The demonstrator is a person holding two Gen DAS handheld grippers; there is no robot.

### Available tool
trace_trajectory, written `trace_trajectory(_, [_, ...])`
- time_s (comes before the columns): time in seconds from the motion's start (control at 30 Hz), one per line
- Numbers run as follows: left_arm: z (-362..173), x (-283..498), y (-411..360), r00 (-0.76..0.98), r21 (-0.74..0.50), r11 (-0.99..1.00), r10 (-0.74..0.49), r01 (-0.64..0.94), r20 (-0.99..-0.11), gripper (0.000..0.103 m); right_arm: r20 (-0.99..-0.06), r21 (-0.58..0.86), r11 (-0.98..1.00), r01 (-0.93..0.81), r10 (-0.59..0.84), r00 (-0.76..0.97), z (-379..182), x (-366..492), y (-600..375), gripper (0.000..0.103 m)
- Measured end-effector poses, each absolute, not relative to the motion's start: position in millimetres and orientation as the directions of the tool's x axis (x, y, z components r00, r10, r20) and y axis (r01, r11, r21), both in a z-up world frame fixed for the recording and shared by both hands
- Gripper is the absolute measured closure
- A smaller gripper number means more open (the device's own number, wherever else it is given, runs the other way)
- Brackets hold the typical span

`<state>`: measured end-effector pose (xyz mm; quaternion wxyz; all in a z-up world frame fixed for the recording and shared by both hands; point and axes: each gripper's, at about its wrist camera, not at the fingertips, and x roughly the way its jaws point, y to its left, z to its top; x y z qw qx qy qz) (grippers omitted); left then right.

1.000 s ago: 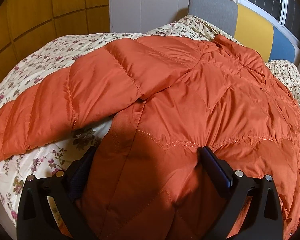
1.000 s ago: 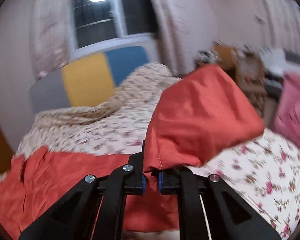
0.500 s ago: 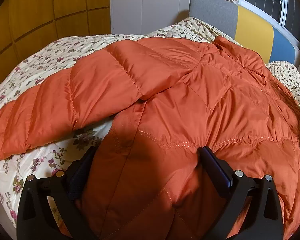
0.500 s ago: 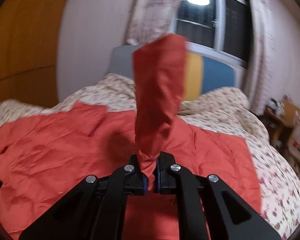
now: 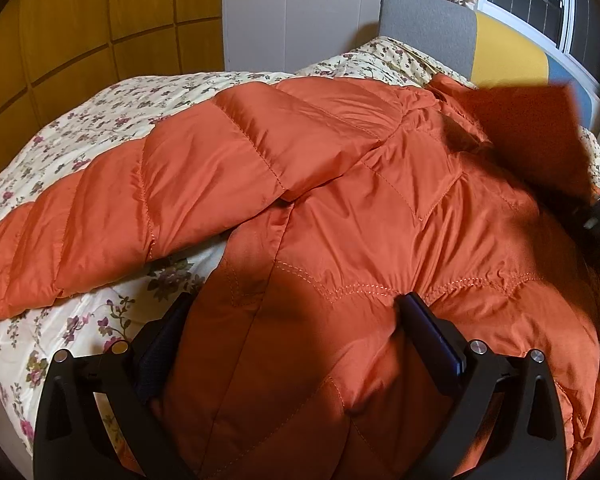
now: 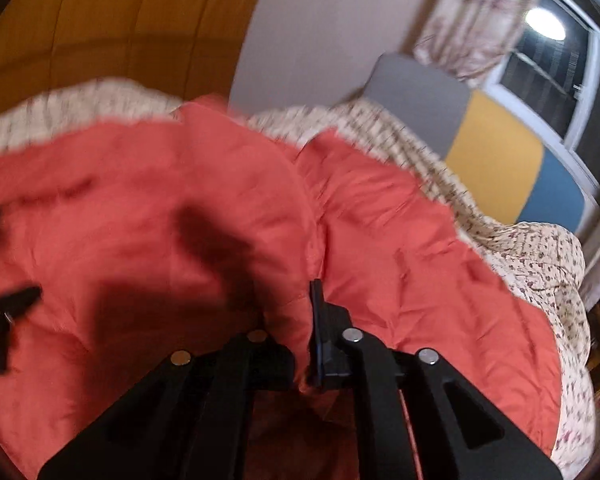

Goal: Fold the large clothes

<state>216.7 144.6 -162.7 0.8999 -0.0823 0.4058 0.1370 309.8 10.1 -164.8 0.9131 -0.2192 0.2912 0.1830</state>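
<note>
Orange jacket [image 5: 380,208]: left gripper [image 5: 296,320] fingers spread wide over it, right gripper [image 6: 292,320] fingers pinching a fold.

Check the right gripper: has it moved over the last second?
Yes. The right gripper, shut on the jacket sleeve, swung leftward: the window shifted from upper left to the far right of its view.

Orange jacket [image 5: 380,208] covers most of the bed [image 5: 80,140]; its spread sleeve [image 5: 120,216] bars the left side, leaving a bare floral strip between sleeve and body near the left gripper [image 5: 292,344], whose wide-set fingers [image 5: 432,332] straddle the bulging hem. A raised flap of fabric [image 5: 532,136] blocks the far right. Bed's far edge is hemmed by the headboard [image 6: 496,156] and wood-panelled wall [image 5: 80,20].
</note>
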Motion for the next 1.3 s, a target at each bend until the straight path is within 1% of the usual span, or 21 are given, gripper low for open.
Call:
trace_trajectory(0.07, [-162.8,216.8,144.6,0.633,-0.038,0.949,0.179,-0.313,-0.753,0.003,-0.636,-0.308,0.826,-0.472,0.191,0.748,-170.4,313.9,13.3,0.083])
trace_trajectory(0.1, [-163.0,216.4,144.3,0.633,-0.037,0.949,0.180,-0.313,-0.753,0.003,-0.639,-0.306,0.826,-0.473,0.190,0.745,-169.8,314.9,12.3,0.073])
trace_trajectory(0.13, [-163.0,216.9,144.5,0.633,-0.037,0.949,0.179,-0.313,-0.753,0.003,-0.640,-0.297,0.829,-0.474,0.195,0.743,-169.6,312.6,10.3,0.058])
trace_trajectory(0.2, [-163.1,217.0,144.6,0.632,-0.038,0.949,0.178,-0.313,-0.754,0.003,-0.640,-0.233,0.841,-0.488,0.246,0.728,-162.3,308.6,1.1,0.039])
trace_trajectory(0.23, [-163.4,217.5,144.8,0.631,-0.039,0.949,0.177,-0.313,-0.755,0.003,-0.629,-0.184,0.846,-0.500,0.289,0.721,-156.0,303.9,-8.4,0.040])
trace_trajectory(0.3, [-163.3,217.3,145.2,0.629,-0.040,0.949,0.175,-0.312,-0.757,0.003,-0.619,-0.131,0.855,-0.502,0.325,0.715,-144.3,296.1,-28.1,0.041])
trace_trajectory(0.37, [-161.5,217.4,143.7,0.620,-0.028,0.949,0.182,-0.313,-0.764,0.003,-0.596,-0.095,0.871,-0.482,0.339,0.728,-129.8,288.7,-52.0,0.041])
trace_trajectory(0.43, [-155.3,216.9,140.7,0.596,-0.005,0.946,0.200,-0.324,-0.778,0.003,-0.559,-0.028,0.902,-0.430,0.342,0.755,-115.2,284.3,-86.1,0.041])
trace_trajectory(0.5, [-138.4,213.5,134.9,0.614,-0.024,0.950,0.182,-0.311,-0.768,0.003,-0.528,0.049,0.934,-0.354,0.325,0.785,-104.3,281.2,-121.2,0.041])
trace_trajectory(0.57, [-115.9,209.5,127.3,0.668,-0.045,0.949,0.185,-0.312,-0.721,0.003,-0.512,0.097,0.970,-0.221,0.239,0.825,-100.7,292.0,-157.9,0.042])
trace_trajectory(0.6, [-102.2,209.9,120.6,0.705,-0.062,0.952,0.177,-0.300,-0.687,0.003,-0.519,0.108,0.985,-0.136,0.172,0.837,-102.2,301.8,-176.6,0.050])
trace_trajectory(0.63, [-93.1,213.1,113.8,0.727,-0.073,0.955,0.168,-0.288,-0.665,0.003,-0.537,0.121,0.990,-0.071,0.125,0.834,-105.6,309.7,-190.2,0.061])
trace_trajectory(0.7, [-79.3,230.6,93.4,0.755,-0.077,0.967,0.138,-0.243,-0.641,0.003,-0.580,0.177,0.984,0.010,0.096,0.809,-114.5,326.3,-212.7,0.072])
trace_trajectory(0.73, [-77.9,241.1,84.2,0.755,-0.062,0.973,0.131,-0.222,-0.642,0.003,-0.600,0.198,0.979,0.039,0.090,0.795,-120.0,335.2,-220.6,0.073])
trace_trajectory(0.87, [-98.4,301.6,46.4,0.722,0.025,0.990,0.119,-0.139,-0.682,0.003,-0.647,0.176,0.982,0.071,0.061,0.760,-135.2,359.5,-230.2,0.075])
trace_trajectory(0.97, [-123.5,328.3,35.7,0.689,0.080,0.987,0.154,-0.138,-0.708,0.003,-0.677,0.160,0.983,0.092,0.042,0.735,-146.7,370.6,-235.9,0.077])
trace_trajectory(1.03, [-149.9,339.8,35.8,0.639,0.058,0.992,0.119,-0.116,-0.760,0.003,-0.706,0.140,0.983,0.118,0.016,0.708,-159.4,378.0,-241.5,0.078])
trace_trajectory(1.1, [-154.1,339.1,37.5,0.639,0.037,0.993,0.101,-0.113,-0.762,0.003,-0.725,0.147,0.979,0.141,0.009,0.689,-173.6,380.7,-247.9,0.078])
trace_trajectory(1.17, [-156.7,340.8,35.3,0.639,0.046,0.993,0.103,-0.105,-0.762,0.003,-0.730,0.144,0.977,0.159,-0.004,0.684,-182.9,382.3,-252.6,0.078])
trace_trajectory(1.23, [-158.2,342.0,35.1,0.638,0.044,0.994,0.101,-0.104,-0.764,0.003,-0.730,0.121,0.979,0.162,-0.023,0.683,-184.1,383.2,-250.8,0.078])
trace_trajectory(1.3, [-159.3,342.8,34.5,0.637,0.047,0.993,0.103,-0.105,-0.764,0.003,-0.726,0.139,0.977,0.161,-0.010,0.688,-183.9,381.7,-255.2,0.077])
